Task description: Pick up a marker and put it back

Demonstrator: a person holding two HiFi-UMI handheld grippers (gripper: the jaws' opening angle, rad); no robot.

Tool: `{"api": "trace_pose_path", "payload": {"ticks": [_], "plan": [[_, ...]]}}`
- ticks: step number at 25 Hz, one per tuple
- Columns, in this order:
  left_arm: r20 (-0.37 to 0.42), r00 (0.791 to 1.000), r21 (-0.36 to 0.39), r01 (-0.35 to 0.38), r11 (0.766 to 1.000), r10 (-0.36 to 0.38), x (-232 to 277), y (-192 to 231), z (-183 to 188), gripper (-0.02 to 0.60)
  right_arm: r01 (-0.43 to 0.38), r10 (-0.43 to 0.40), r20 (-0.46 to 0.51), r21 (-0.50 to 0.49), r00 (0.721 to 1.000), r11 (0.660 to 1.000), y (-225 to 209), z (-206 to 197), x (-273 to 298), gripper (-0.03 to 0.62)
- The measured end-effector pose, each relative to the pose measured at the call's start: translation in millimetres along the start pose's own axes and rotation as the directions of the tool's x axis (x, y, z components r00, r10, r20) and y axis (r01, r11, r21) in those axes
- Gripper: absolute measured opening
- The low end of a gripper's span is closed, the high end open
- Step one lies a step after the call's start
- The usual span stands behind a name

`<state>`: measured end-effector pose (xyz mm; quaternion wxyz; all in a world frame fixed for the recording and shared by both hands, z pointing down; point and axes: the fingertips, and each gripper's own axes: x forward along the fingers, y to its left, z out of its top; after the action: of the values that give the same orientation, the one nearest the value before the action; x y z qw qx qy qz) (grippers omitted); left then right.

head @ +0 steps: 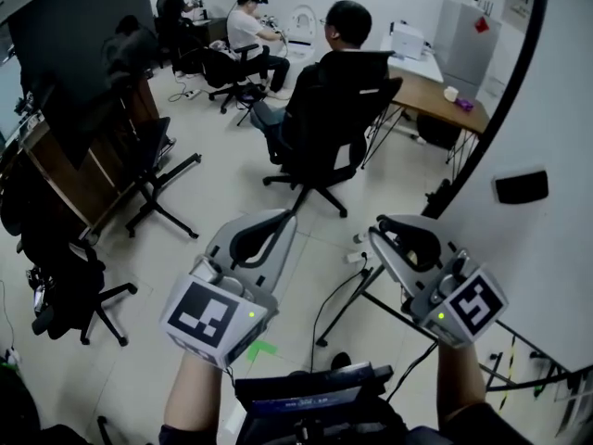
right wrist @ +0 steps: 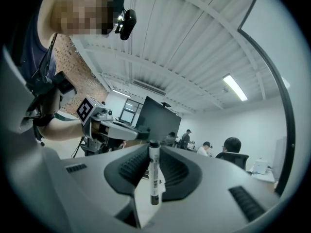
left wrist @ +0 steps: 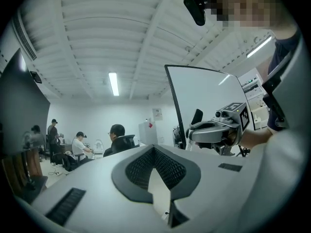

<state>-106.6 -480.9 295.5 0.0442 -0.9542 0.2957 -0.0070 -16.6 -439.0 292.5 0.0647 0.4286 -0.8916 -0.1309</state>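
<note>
Marker (right wrist: 154, 171) pinched upright between the pads of the right hand-held gripper (right wrist: 151, 154), up in the air above the floor (head: 232, 184). Alongside, left hand-held gripper (left wrist: 154, 152) pressed together on nothing. Close on the right, dark-edged white board (head: 556, 82). Well ahead, office chair (head: 338, 119) with a seated person.

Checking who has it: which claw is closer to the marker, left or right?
Right. The right claw is clamped on the marker, which stands upright between its jaws. The left claw is off to its side, shut and empty, apart from the marker.
</note>
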Motion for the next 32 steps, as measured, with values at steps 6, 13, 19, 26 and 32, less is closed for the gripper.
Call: {"api": "trace_pose_path", "payload": {"ticks": [6, 13, 19, 26, 32], "plan": [[-0.013, 1.000, -0.045, -0.004, 0.999, 0.004, -44, -4, -14, 0.000, -0.013, 0.013, -0.032, -0.006, 0.999, 1.000, 41, 1, -5, 0.086], [-0.025, 1.000, -0.046, 0.006, 0.999, -0.007, -60, -31, -11, 0.000, -0.030, 0.030, -0.027, -0.017, 0.999, 0.999, 61, 17, -32, 0.086], [-0.051, 0.996, 0.000, -0.073, 0.997, 0.073, -67, -61, -1, 0.000, -0.109, 0.109, 0.051, -0.009, 0.993, 0.994, 60, 25, -62, 0.086], [-0.063, 0.977, 0.021, -0.203, 0.979, 0.203, -44, -120, 3, 0.000, -0.253, 0.252, 0.058, 0.016, 0.966, 0.967, 45, -2, -117, 0.086], [-0.092, 0.945, 0.037, -0.311, 0.950, 0.313, -42, -170, 7, 0.000, -0.388, 0.382, 0.145, 0.018, 0.913, 0.921, 44, 0, -157, 0.086]]}}
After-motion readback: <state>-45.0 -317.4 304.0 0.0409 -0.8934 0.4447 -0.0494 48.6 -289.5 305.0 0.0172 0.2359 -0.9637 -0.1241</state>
